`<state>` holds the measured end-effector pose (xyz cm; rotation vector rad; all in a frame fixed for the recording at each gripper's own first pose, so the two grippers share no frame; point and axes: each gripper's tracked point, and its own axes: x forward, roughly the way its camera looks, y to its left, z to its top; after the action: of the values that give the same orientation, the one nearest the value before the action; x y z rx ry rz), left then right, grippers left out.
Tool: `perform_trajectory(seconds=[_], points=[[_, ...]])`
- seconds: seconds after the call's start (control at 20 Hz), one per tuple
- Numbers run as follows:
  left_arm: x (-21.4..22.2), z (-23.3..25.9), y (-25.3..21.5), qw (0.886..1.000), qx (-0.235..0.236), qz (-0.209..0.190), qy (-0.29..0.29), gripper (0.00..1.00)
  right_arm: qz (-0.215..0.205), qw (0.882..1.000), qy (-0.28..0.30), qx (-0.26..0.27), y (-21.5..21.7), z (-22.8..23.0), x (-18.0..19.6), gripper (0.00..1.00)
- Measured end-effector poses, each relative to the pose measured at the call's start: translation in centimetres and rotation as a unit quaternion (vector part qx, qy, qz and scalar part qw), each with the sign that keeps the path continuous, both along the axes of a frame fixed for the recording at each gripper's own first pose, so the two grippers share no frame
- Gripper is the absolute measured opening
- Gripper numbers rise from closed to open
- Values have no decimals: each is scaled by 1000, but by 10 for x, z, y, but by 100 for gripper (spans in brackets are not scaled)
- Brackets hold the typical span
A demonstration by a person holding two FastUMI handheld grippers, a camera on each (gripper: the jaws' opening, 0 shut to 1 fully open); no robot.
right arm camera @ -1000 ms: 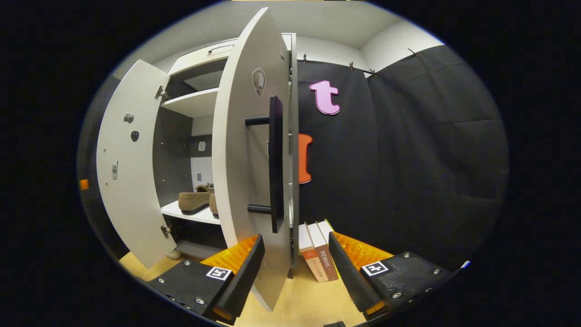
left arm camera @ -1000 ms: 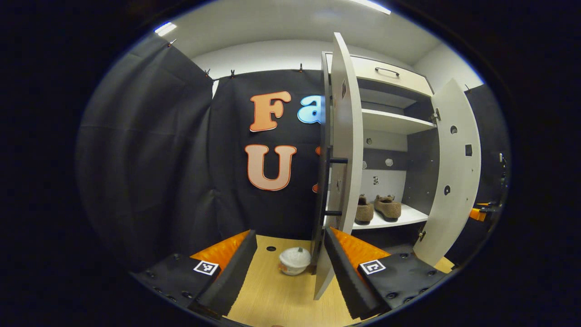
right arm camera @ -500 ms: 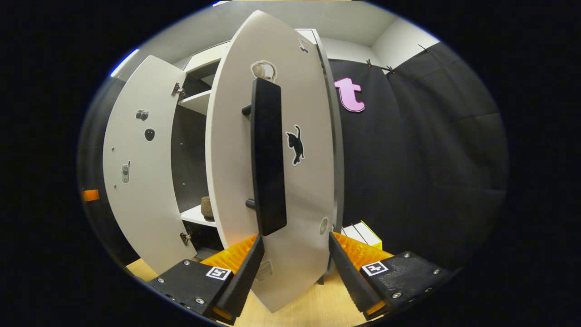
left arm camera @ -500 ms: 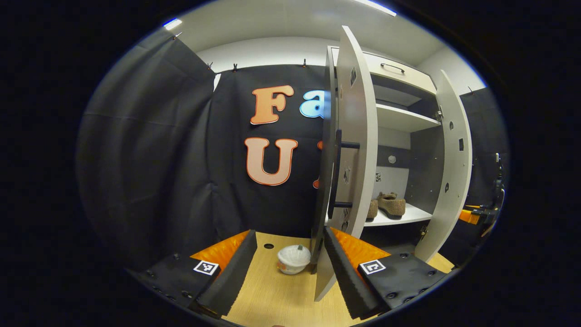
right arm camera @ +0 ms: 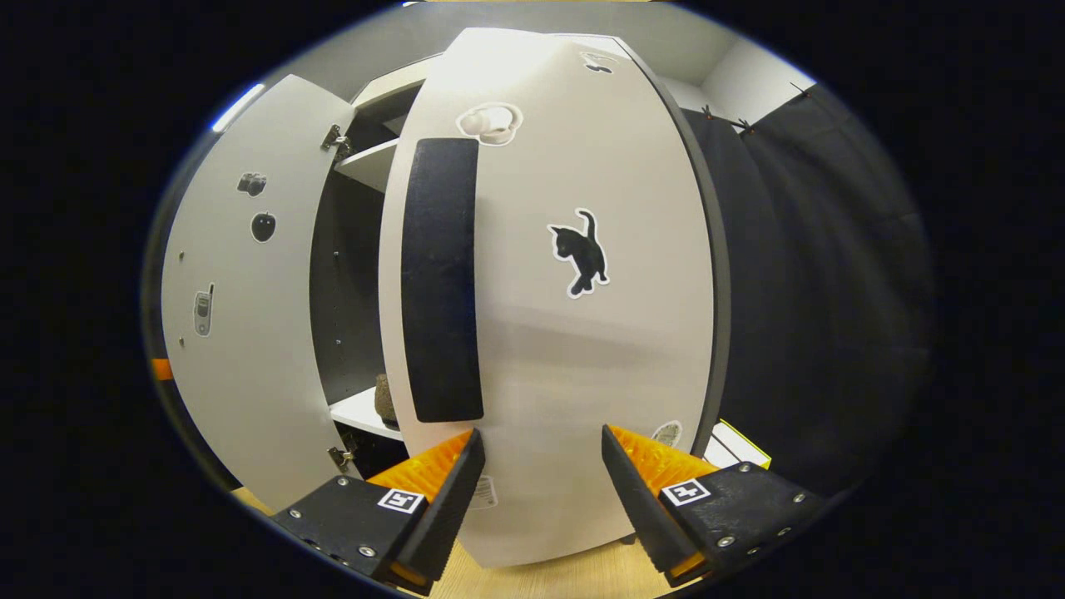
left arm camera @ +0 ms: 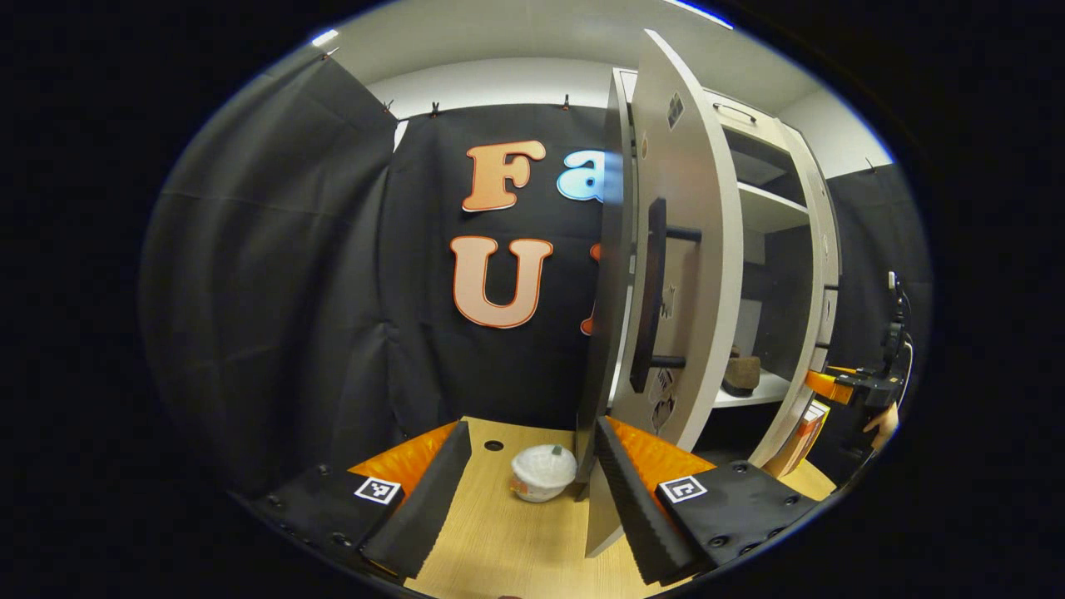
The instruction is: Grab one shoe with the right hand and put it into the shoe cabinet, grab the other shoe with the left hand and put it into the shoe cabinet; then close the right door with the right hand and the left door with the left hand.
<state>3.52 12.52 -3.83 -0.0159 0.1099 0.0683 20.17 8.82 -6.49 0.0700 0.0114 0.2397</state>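
— Where's the right door in all this?

— Broadside to the right gripper, nearly flat-on. Its tall black handle stands upright, just left of the gap between the fingers, and the bare panel with the cat sticker sits straight ahead of them. Jaws spread, nothing between them.

— So it pushes rather than grabs?

— I'd guess so. The door face lies dead ahead of the tips, very close; contact I can't make out.

— And the shoes?

— Inside the cabinet. One brown shoe shows on the lower shelf through the narrowing gap.

— The left door?

— Standing well out, edge-on to the left gripper. Its handle runs vertical, up and right of the fingers, and the door's lower edge comes down just beside the right-hand finger. Those jaws are open and empty as well.

— So the left is nearer its own door?

— Yes. A white bowl sits on the wooden floor between its fingers, farther off.
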Motion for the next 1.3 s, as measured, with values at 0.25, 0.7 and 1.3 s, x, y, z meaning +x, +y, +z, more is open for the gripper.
perform_trajectory(seconds=[0.25,0.7,1.3], points=[[17,-11,-20,1000,7,-21,6,97,-13,1000,4,-12,-3,2,-1,88],[25,-21,-42,999,-1,-34,11,97,-16,999,1,-28,-47,19,-56,92],[46,-23,-139,994,-3,-112,13,94,-37,999,-20,-20,-112,46,-114,92]])
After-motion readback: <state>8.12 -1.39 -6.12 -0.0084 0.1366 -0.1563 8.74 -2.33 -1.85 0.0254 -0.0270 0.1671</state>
